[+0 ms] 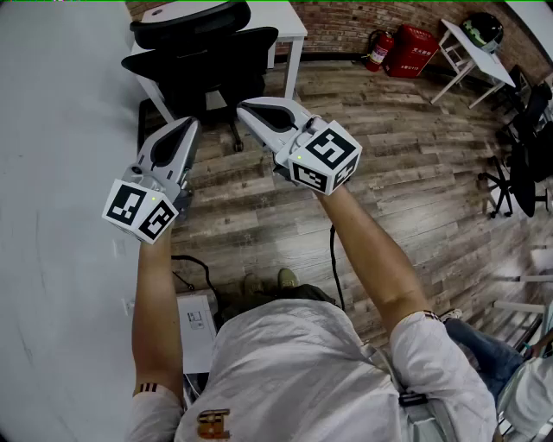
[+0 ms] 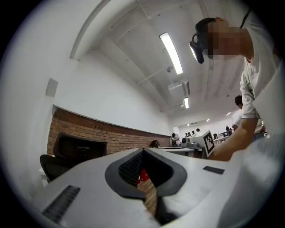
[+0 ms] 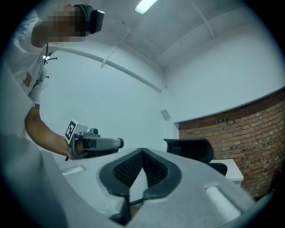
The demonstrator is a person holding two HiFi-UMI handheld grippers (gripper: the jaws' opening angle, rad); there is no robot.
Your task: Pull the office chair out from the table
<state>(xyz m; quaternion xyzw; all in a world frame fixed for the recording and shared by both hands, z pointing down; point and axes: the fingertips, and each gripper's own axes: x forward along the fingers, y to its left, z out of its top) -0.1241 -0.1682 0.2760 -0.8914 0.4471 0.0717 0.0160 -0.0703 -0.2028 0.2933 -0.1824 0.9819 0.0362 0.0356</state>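
Note:
The black office chair stands at the top left of the head view, pushed in against a white table. Both grippers are held up in the air in front of it, apart from it. My left gripper is shut with nothing between its jaws. Just to its right, my right gripper is also shut and empty. In the left gripper view the closed jaws of the left gripper point past the chair. The right gripper view has the right gripper, the chair's back and the left gripper.
A white wall runs along the left. A white box and cables lie on the wood floor by the person's feet. Far back stand a fire extinguisher, a red box and another white table. Another black chair is at right.

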